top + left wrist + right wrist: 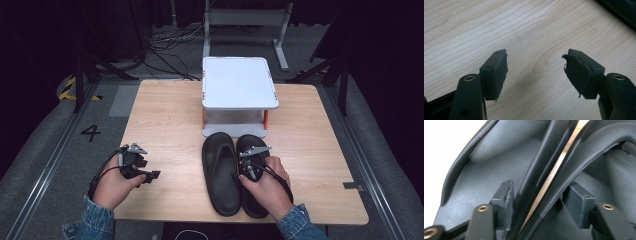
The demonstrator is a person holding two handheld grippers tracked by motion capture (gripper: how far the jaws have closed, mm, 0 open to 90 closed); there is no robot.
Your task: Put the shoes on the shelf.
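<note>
Wood table (165, 115) bears two black shoes (220, 172) side by side before a white stand (239, 82). Right gripper (541, 202) straddles their touching inner rims (one jaw inside each shoe); whether the pads press, I cannot tell. Left gripper (535, 72) gapes, empty.

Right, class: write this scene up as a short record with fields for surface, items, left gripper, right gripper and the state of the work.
surface: pale wooden table
items: pair of black leather slip-on shoes side by side; white two-tier stand behind them
left gripper: open, over bare wood
right gripper: one jaw inside each shoe, straddling their two adjoining side walls; contact unclear
state of the work: shoes flat on the table
</note>
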